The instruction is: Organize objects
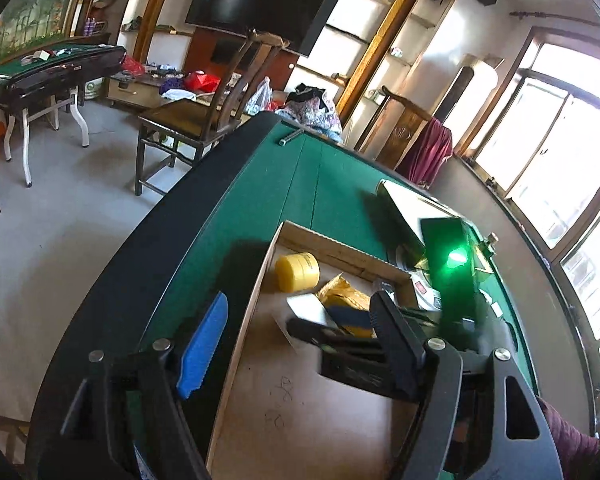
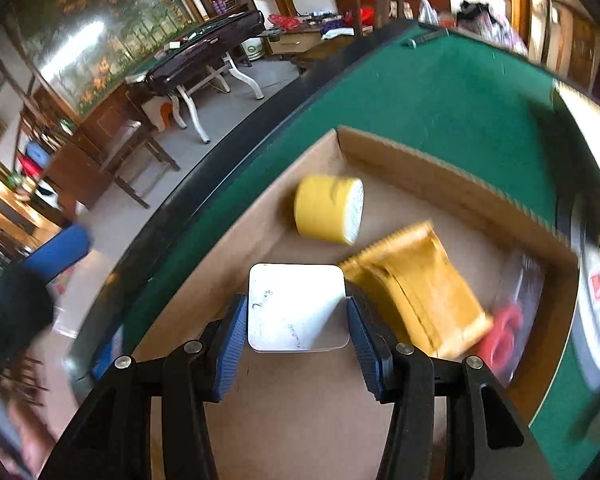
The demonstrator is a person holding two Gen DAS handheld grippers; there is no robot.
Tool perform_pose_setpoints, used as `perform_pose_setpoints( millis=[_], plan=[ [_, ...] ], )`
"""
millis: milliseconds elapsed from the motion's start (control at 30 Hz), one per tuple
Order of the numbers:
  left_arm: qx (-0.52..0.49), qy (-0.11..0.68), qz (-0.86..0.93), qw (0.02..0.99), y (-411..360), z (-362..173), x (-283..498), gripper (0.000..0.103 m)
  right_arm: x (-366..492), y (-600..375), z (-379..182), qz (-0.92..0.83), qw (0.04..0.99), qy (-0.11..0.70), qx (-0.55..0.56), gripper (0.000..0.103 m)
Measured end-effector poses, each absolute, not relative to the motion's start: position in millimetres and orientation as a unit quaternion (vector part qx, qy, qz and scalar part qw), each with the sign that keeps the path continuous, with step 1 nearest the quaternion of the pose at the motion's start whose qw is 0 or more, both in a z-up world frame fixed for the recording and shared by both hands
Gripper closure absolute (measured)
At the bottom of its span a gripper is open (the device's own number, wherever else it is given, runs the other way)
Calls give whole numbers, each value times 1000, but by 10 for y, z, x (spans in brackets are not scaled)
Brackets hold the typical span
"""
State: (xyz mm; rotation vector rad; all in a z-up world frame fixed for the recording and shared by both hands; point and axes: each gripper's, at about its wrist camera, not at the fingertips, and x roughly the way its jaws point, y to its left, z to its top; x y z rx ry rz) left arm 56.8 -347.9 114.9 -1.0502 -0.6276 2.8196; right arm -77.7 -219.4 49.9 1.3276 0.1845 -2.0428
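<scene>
Right gripper (image 2: 296,344) pinches the white square block (image 2: 298,307) over the cardboard box (image 2: 440,176), yellow roll (image 2: 328,208) at twelve o'clock, left gripper (image 1: 300,344) spread and empty — next, I reckon: lower, release onto bare floor.

Pretty clearly someone's living room: big wall TV (image 1: 260,8), wooden chairs (image 1: 204,120), built-in shelves (image 1: 364,28), a forest mural (image 2: 96,36), and green-felt game desks (image 1: 332,184) out past the fingers, clutter everywhere.
</scene>
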Motion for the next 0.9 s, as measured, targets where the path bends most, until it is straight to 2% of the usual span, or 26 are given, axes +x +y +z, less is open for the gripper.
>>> perform_pose_setpoints(
  millis=[133,200,400,500,567,667,767,900],
  plan=[
    [-332,-199,921,39,-3427,1185,640,30,-822,-2348,510,-799,330,105,492,48],
    [-331,-199,921,42,-3418,1194,681,27,-858,-2292,560,-796,337,82,496,47],
    [-328,-202,922,47,-3336,1241,796,21,-899,-1699,949,-814,335,-19,474,27],
    [-327,-198,922,65,-3166,1308,827,19,-834,-1213,1152,-841,305,-42,444,25],
    [-323,-193,921,106,-2947,1390,855,19,-715,-763,1284,-874,257,-39,410,25],
    [-303,-182,918,182,-2548,1513,860,14,-411,9,1399,-920,144,-40,363,20],
    [-274,-182,892,311,-1904,1640,758,12,-40,896,1357,-919,77,-111,370,18],
    [-280,-171,846,421,-1018,1660,597,12,645,1975,1240,-910,-17,-211,356,15]
  ],
)
